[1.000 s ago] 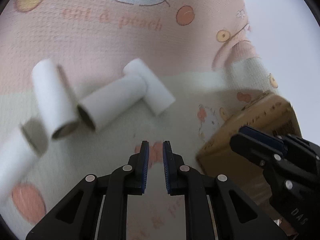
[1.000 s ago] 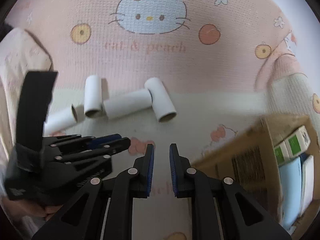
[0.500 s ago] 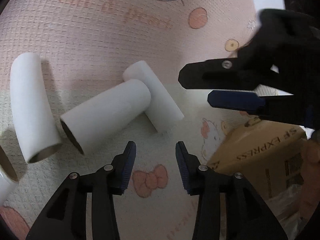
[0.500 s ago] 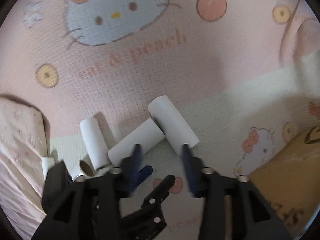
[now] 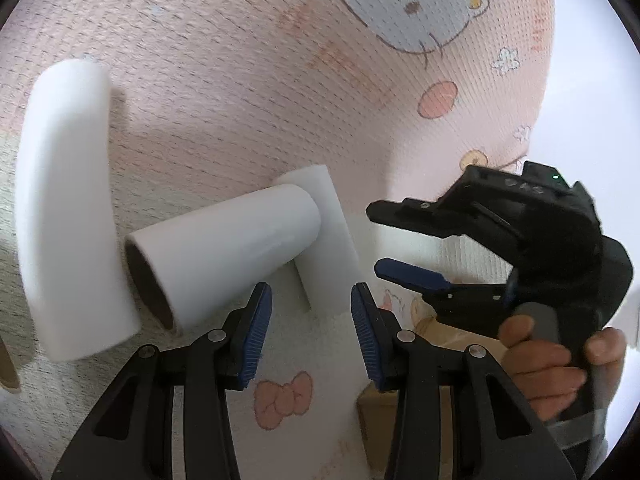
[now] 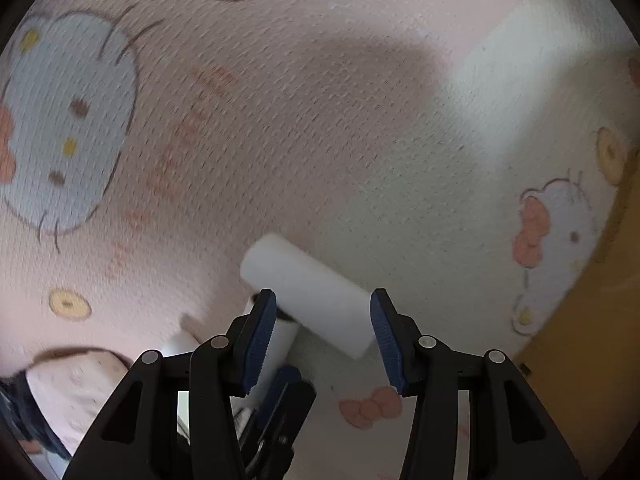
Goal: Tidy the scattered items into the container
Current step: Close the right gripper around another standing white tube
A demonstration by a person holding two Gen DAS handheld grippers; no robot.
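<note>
Several white cardboard tubes lie on a pink and cream Hello Kitty mat. In the left wrist view my left gripper is open just short of the middle tube, with another tube behind it and a long one at the left. My right gripper is open, its jaws on either side of a white tube on the mat, not closed on it. The right gripper also shows in the left wrist view, held by a hand. The cardboard box sits low, behind my left finger.
The box edge shows at the right of the right wrist view. A pink cloth lies at the lower left there. The left gripper's tip shows under the right gripper.
Both grippers have opened wide and moved closer to the tubes. The right gripper has come down over the rightmost tube, which now lies between its jaws.
</note>
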